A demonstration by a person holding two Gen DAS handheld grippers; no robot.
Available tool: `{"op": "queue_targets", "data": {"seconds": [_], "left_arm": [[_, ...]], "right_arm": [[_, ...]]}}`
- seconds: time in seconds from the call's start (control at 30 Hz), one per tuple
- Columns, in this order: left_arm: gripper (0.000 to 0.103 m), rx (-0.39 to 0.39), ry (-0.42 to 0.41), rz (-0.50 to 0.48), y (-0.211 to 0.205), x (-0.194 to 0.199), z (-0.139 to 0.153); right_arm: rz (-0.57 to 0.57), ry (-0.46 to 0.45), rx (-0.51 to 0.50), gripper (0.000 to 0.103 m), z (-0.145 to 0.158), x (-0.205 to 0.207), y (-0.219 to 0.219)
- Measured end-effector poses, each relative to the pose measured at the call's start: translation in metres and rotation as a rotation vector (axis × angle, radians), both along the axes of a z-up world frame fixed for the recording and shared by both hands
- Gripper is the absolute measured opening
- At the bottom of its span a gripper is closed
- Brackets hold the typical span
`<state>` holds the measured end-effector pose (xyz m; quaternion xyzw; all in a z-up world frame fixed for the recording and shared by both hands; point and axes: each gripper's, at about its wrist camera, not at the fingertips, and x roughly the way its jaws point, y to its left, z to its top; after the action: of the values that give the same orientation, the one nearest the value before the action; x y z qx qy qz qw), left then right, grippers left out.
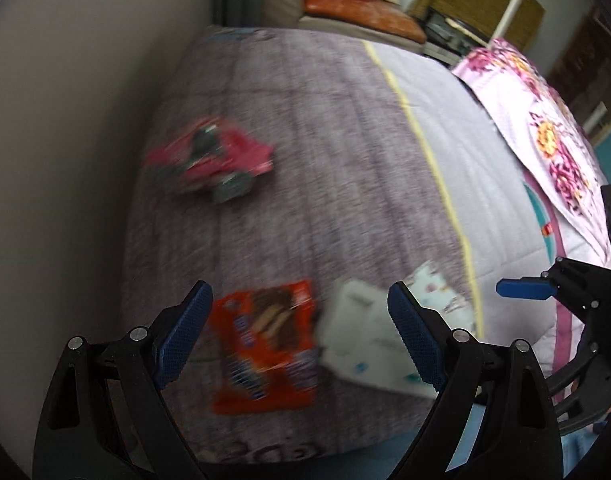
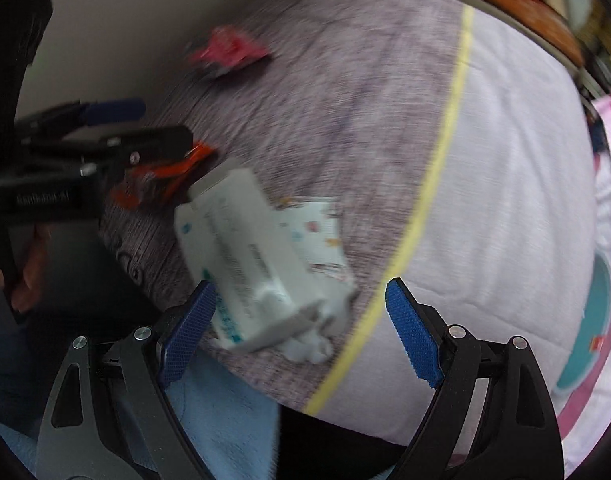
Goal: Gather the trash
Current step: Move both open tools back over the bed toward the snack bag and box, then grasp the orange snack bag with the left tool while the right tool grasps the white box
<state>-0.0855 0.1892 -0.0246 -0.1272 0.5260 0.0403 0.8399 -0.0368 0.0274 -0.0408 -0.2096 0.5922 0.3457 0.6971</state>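
An orange snack wrapper [image 1: 265, 348] lies on the grey quilt near the bed's front edge, between the open fingers of my left gripper [image 1: 297, 328]. A white carton [image 1: 369, 344] lies right of it, over a patterned paper [image 1: 437, 288]. In the right wrist view the white carton [image 2: 257, 264] sits just ahead of my open, empty right gripper [image 2: 301, 320], with the patterned paper [image 2: 317, 232] behind it and crumpled white tissue [image 2: 309, 346] at its near end. The orange wrapper [image 2: 165, 176] shows by the left gripper [image 2: 137, 124].
A pink toy car [image 1: 213, 160] sits farther back on the quilt [image 1: 325, 140], near the wall. A floral cloth [image 1: 545, 120] lies at the right. A blue towel [image 2: 225, 412] hangs below the bed edge. Shelves with clutter stand behind the bed.
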Motion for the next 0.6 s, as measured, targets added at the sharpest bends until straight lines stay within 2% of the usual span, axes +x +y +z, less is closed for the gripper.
{"op": "queue_targets", "data": {"seconds": [0.17,0.37,0.47,0.5,0.6], "left_arm": [[0.090,-0.007,0.017,0.039,0.021,-0.019,-0.007],[0.090,-0.017,0.038,0.044,0.031,-0.032,-0.017],[0.090,-0.024,0.053,0.039,0.029,-0.030,-0.023],[0.090,-0.028,0.058,0.033,0.027,-0.030,-0.025],[0.090,-0.040,0.072,0.006,0.020,-0.030,-0.029]], "right_arm": [[0.117,-0.007,-0.061,0.083,-0.018,-0.018,0.038],[0.158,-0.042,-0.137,0.083,-0.040,-0.027,0.054],[0.159,-0.069,-0.137,0.082,-0.043,-0.027,0.054],[0.149,-0.070,-0.116,0.081,-0.041,-0.027,0.051],[0.115,-0.057,-0.081,0.068,-0.034,-0.023,0.041]]}}
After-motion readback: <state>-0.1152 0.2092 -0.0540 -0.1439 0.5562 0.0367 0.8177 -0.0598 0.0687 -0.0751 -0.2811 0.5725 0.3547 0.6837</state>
